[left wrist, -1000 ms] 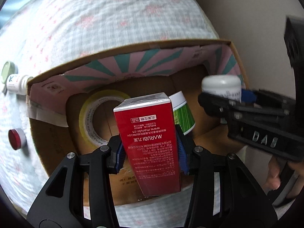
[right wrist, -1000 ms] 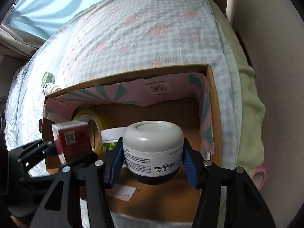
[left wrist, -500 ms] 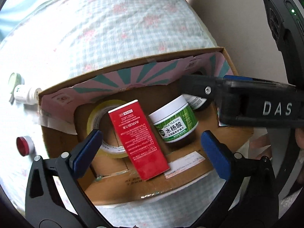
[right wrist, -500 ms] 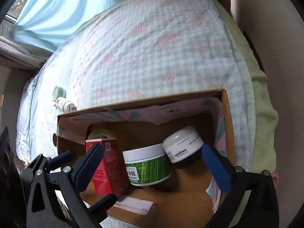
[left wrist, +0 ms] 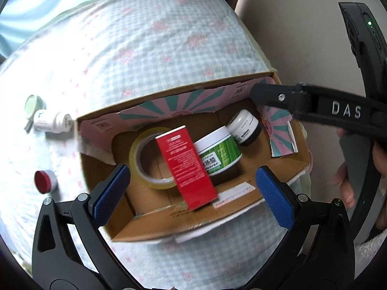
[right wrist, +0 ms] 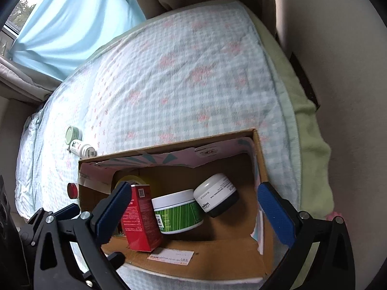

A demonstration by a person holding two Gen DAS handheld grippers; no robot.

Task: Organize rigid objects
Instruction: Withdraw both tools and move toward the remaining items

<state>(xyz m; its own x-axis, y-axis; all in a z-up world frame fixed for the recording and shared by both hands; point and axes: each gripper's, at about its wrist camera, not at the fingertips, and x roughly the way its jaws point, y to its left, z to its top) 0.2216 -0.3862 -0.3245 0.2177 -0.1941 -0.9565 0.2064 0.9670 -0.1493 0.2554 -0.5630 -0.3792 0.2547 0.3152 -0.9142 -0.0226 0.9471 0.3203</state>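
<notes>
An open cardboard box (left wrist: 241,82) (right wrist: 169,148) sits on the bed. Inside lie a yellow tape roll (left wrist: 141,155) (right wrist: 130,180), a red carton (left wrist: 186,164) (right wrist: 140,220) leaning on it, a green-labelled white jar (left wrist: 217,152) (right wrist: 177,212) and a tilted white-and-black cream jar (left wrist: 244,128) (right wrist: 215,198). My left gripper (left wrist: 191,193) is open and empty above the box's near side. My right gripper (right wrist: 193,211) is open and empty above the box; its body also shows in the left wrist view (left wrist: 314,104).
On the checked bedsheet (right wrist: 181,72) left of the box lie a white bottle (left wrist: 52,122) (right wrist: 82,149), a pale green lid (left wrist: 32,102) (right wrist: 72,133) and a red-capped small jar (left wrist: 44,181) (right wrist: 72,190). A blue curtain (right wrist: 72,24) hangs beyond the bed. A wall is on the right.
Both grippers opened and let go: the red carton and the cream jar now lie in the box. Both grippers have pulled back and up from the box.
</notes>
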